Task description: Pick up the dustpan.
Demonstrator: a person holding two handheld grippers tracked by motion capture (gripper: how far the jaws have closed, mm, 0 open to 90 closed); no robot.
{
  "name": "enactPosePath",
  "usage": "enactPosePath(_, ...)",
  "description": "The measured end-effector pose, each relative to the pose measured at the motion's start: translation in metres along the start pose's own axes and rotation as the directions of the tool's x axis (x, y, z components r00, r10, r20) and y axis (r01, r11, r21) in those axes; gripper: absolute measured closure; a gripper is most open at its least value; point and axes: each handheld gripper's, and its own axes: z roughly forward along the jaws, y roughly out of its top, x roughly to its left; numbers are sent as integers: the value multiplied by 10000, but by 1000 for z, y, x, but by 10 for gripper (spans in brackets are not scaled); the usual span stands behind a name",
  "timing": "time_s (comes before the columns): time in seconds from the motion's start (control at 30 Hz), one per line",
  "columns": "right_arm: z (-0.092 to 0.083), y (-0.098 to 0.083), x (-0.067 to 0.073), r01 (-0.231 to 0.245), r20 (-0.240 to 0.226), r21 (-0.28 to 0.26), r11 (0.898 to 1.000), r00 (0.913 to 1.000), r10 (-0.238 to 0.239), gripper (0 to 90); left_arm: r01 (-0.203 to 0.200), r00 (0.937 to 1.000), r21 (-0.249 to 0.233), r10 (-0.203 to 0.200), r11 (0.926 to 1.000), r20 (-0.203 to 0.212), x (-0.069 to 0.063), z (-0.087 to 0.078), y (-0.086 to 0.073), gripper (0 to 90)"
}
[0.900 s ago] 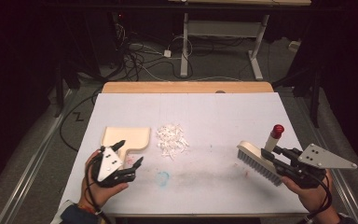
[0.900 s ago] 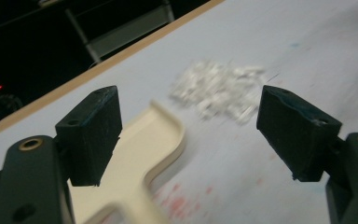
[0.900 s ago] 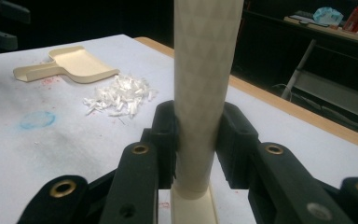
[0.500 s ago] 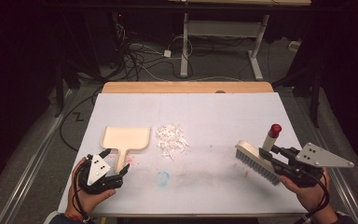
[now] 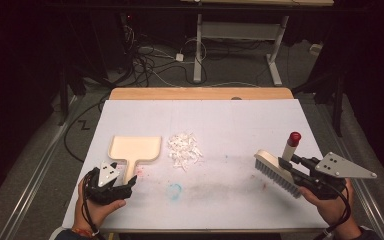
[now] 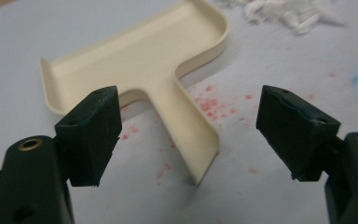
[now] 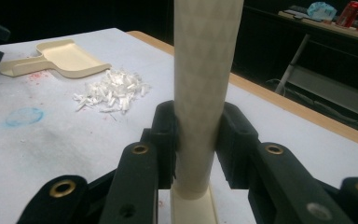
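Now dustpan (image 6: 140, 70) handle between left gripper (image 6: 189, 135) pads (image 6: 93, 130) (untouched).

My high view looks forward and down over the whole table (image 5: 240, 120). Both tool cameras sit low and close, sharing the dustpan (image 6: 140, 60) and white scraps (image 7: 112, 91).

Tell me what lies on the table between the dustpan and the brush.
A heap of white paper scraps lies between dustpan and brush, plain in the high view.
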Motion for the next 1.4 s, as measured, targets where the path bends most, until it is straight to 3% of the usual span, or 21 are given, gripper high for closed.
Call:
enactPosePath(0.03, 1, 0, 0, 3, -17, 6, 10000, 10000, -3, 712, 227, 9997, 203, -224, 9995, -130, 2, 3, 0, 223)
enactPosePath(0.1, 4, 0, 1, 16, -28, 49, 10000, 10000, -16, 712, 658, 9978, 371, -661, 9971, 72, 5, 9, 0, 225)
enactPosePath(0.17, 6, -1, 2, 42, -20, 21, 10000, 10000, -42, 712, 1116, 9937, 735, -1121, 9910, 24, 8, 18, 1, 231)
enactPosePath(0.23, 8, -1, 2, 126, 97, -28, 9999, 9999, -126, 712, 1728, 9843, 979, -1756, 9801, 201, 12, 28, 2, 235)
enactPosePath(0.4, 11, -2, 2, 107, 243, 24, 9999, 9996, -108, 712, 2456, 9689, 1513, -2474, 9575, -68, 17, 46, 6, 264)
enactPosePath(0.47, 11, -2, 2, 95, 288, 55, 9999, 9995, -97, 712, 2258, 9740, 1525, -2255, 9622, -191, 16, 50, 9, 292)
enactPosePath(0.57, 11, -2, 2, 27, 321, 34, 10000, 9995, -28, 712, 2340, 9721, 1625, -2331, 9585, -250, 18, 55, 16, 367)
enactPosePath(0.77, 11, -2, 5, 99, 255, 25, 9999, 9996, -100, 712, 2260, 9736, 1626, -2280, 9605, -62, 25, 59, 20, 602)
enactPosePath(0.8, 10, -2, 5, 109, 252, 29, 9999, 9996, -109, 712, 2132, 9762, 1648, -2170, 9630, 50, 27, 59, 20, 630)
enactPosePath(0.9, 10, -3, 3, 44, 284, 4, 10000, 9996, -44, 712, 2028, 9774, 1798, -2102, 9626, 231, 30, 59, 22, 636)
enactPosePath(1.07, 10, -5, -1, -100, 400, 16, 9999, 9992, 99, 712, 1482, 9879, 1927, -1540, 9700, 158, 33, 55, 25, 638)
enactPosePath(1.2, 10, -6, -2, -120, 443, 18, 9999, 9989, 119, 712, 1157, 9922, 2199, -1232, 9686, 206, 38, 44, 28, 638)
enactPosePath(1.33, 10, -6, -2, -144, 434, 40, 9999, 9990, 143, 712, 371, 9976, 2490, -505, 9678, 473, 40, 28, 33, 639)
enactPosePath(1.4, 9, -5, -2, -140, 467, 69, 9999, 9988, 136, 712, 201, 9983, 2528, -332, 9673, 478, 39, 19, 34, 640)
